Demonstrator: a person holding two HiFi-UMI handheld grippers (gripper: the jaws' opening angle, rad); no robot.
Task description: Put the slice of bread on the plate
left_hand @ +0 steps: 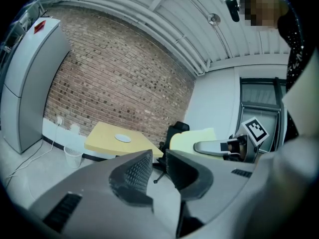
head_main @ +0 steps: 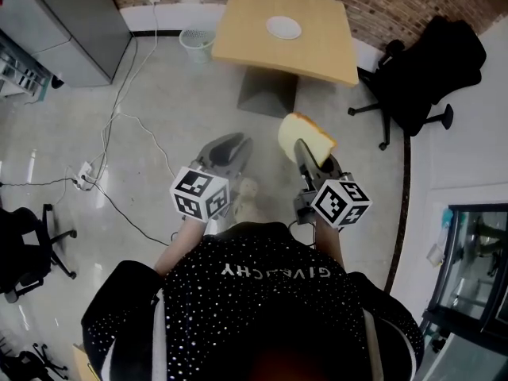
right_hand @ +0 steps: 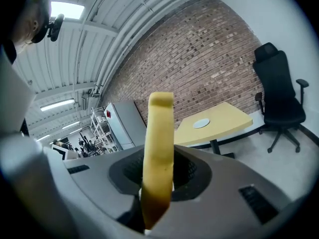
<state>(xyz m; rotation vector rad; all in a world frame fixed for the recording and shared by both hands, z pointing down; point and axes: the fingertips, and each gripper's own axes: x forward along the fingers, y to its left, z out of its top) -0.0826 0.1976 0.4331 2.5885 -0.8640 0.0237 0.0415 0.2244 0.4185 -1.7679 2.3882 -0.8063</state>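
Note:
A slice of bread (head_main: 302,133) stands on edge between the jaws of my right gripper (head_main: 306,148), which is shut on it above the floor. In the right gripper view the slice (right_hand: 159,133) rises upright from the right gripper (right_hand: 158,176). The white plate (head_main: 283,28) lies on the yellow table (head_main: 325,58), well ahead of both grippers; it also shows small in the distance as the plate (right_hand: 201,124) and the plate (left_hand: 122,138). My left gripper (head_main: 232,141) hangs beside the right one, and the left gripper (left_hand: 158,159) holds nothing, its jaws a narrow gap apart. The bread (left_hand: 192,138) appears to its right.
A black office chair (head_main: 421,70) stands right of the table. A white mesh waste basket (head_main: 197,44) sits at the table's left. A grey cabinet (head_main: 79,22) fills the far left. Cables (head_main: 119,117) trail across the floor. The table's grey base (head_main: 266,94) is ahead.

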